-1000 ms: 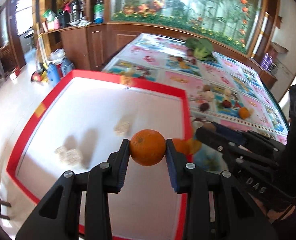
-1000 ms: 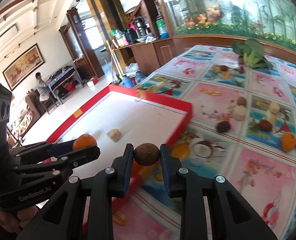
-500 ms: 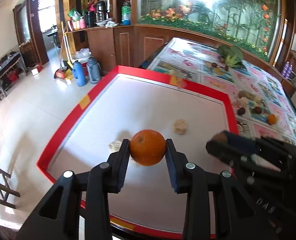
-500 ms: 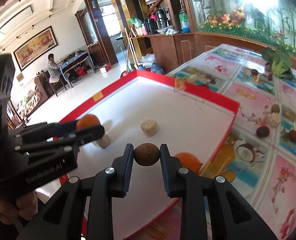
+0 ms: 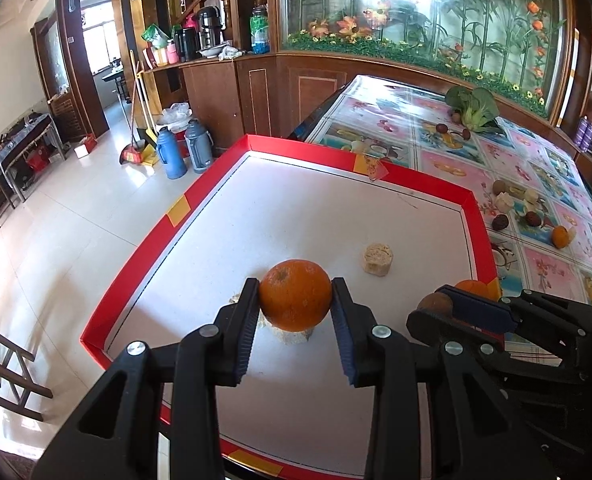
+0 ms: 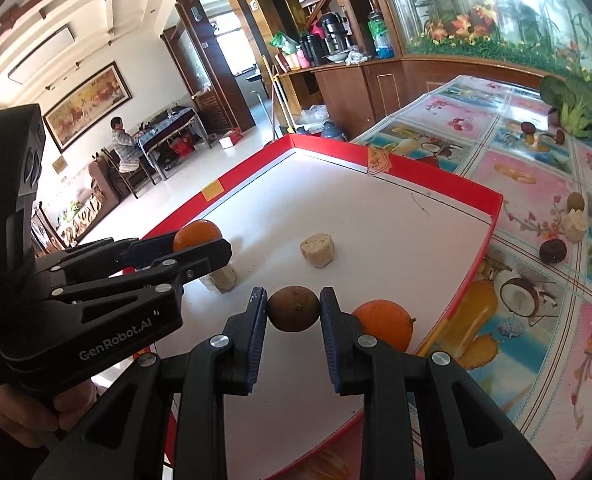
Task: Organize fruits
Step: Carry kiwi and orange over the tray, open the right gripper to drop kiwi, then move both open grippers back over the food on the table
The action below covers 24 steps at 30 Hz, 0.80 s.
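An orange (image 5: 295, 295) is clenched between the pads of the left tongs (image 5: 296, 308), and a small brown fruit (image 6: 293, 308) is gripped in the right tongs (image 6: 293, 312). Both fruits are held above the white floor of the red-rimmed tray (image 5: 163, 222), which lies on the patterned tabletop (image 5: 448, 168). The orange is seen over a pale cylindrical block (image 5: 291, 334) near the tray's left side; a second pale block (image 5: 377, 255) lies farther off to the right. Another orange (image 6: 383, 324) is already set down in the tray, just right of the brown fruit and close to the tray's right rim. More loose fruit (image 5: 500, 222) is left out on the tabletop beyond that rim.

The step in hand appears to be the placing of both fruits in the tray. It is best done if each fruit is lowered until it rests on a bare patch of the tray before the pads are let go, since round fruit is likely to roll. The left orange should be shifted clear of the block beneath it, and the brown fruit kept from knocking the resting orange.

Both tongs are pointed forward and steeply downward at the tray, side by side, the left one grasped from below by a hand (image 6: 39, 412).
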Available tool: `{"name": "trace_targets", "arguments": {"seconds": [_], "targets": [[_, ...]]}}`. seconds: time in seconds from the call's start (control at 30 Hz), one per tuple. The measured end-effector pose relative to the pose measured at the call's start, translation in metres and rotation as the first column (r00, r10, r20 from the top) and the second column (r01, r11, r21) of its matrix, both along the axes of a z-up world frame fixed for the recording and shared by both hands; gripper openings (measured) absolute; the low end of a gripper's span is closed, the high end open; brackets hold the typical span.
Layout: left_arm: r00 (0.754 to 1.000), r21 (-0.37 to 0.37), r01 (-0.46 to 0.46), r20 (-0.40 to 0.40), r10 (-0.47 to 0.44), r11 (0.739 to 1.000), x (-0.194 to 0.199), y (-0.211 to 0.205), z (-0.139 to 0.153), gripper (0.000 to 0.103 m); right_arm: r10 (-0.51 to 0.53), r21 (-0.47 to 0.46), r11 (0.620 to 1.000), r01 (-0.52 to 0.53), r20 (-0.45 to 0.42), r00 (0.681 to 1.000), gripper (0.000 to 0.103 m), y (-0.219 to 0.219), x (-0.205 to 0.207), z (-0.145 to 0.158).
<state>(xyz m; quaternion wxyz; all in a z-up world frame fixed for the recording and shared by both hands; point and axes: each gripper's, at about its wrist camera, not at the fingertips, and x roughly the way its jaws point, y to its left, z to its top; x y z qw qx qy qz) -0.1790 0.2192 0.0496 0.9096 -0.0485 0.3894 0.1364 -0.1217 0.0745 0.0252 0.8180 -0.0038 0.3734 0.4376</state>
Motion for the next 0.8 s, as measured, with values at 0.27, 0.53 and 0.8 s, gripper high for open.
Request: {"name": "trace_targets", "arguments": {"seconds": [0.27,0.53,0.8], "targets": [[1.000,0.032,-0.008,-0.013,0.008,0.999,0.003,-0.007,0.001,0.039,-0.050,0.028,0.998,0.050,0.007,0.999,0.034,-0.012,0.007,0.005],[1.000,0.068,-0.015,-0.002,0.015,0.998,0.006,-0.017,0.006,0.066,-0.074,0.050,0.996,0.073,0.019,0.997,0.038,-0.022,0.007,0.011],[1.000,0.076,-0.013,-0.019,0.015,0.997,0.010,-0.023,0.005,0.072,-0.169,0.084,0.983,0.166,0.021,0.985,0.055,-0.044,0.017,0.018]]}}
